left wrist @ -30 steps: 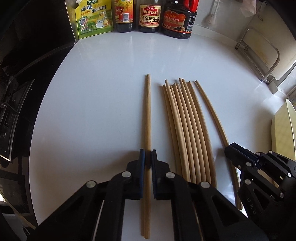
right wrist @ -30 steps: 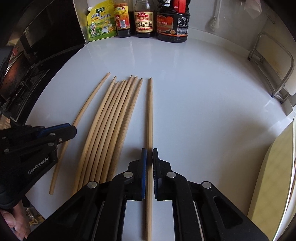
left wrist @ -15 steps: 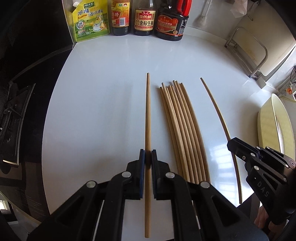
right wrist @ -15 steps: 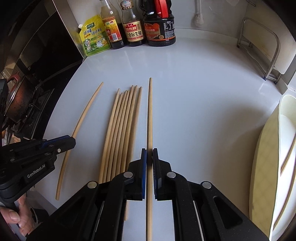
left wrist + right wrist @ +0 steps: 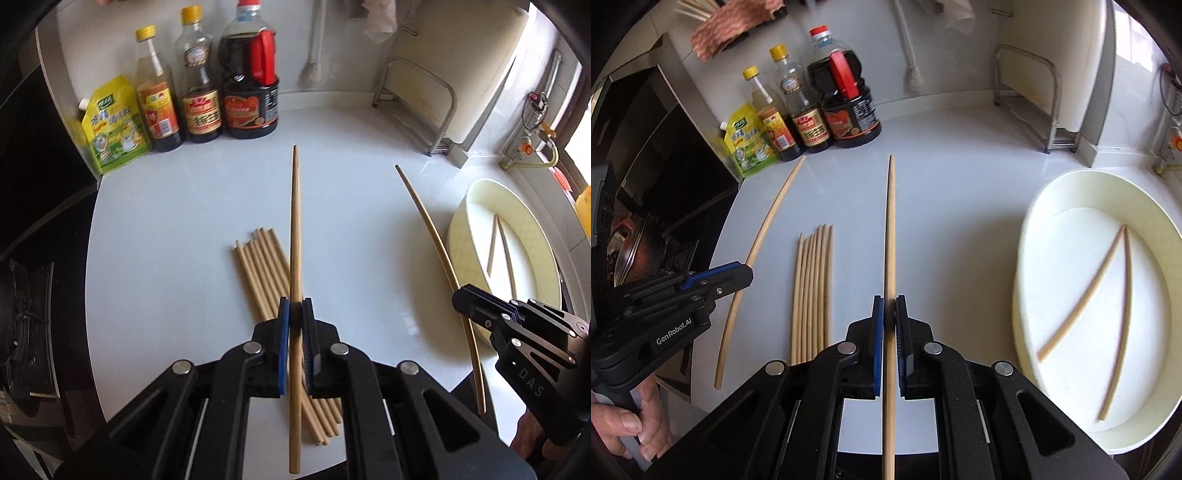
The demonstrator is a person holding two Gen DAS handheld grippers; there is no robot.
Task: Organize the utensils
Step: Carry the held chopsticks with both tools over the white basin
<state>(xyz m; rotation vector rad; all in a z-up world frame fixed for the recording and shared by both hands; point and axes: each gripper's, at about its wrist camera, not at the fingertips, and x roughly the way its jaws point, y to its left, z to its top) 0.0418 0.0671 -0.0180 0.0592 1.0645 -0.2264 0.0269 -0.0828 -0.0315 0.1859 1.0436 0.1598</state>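
The left gripper (image 5: 295, 314), black with blue pads, is pinched tight on one long wooden chopstick (image 5: 294, 236) that runs up the middle of the left wrist view, lifted clear of the glossy white countertop (image 5: 166, 258). Below it, in the centre of that frame, a bundle of wooden chopsticks (image 5: 258, 266) lies flat on the counter, partly hidden by the jaws. The right gripper (image 5: 889, 314) is likewise clamped on a second wooden chopstick (image 5: 890, 229), held up the centre of the right wrist view. At the right edge of that view sits a cream oval tray (image 5: 1034, 229) with two chopsticks (image 5: 1086, 291) lying inside it in a narrow V. Four sauce bottles and a yellow-green pouch (image 5: 748, 144) stand along the wall at upper left, and a bare hand (image 5: 631, 424) grips the left tool's handle at lower left
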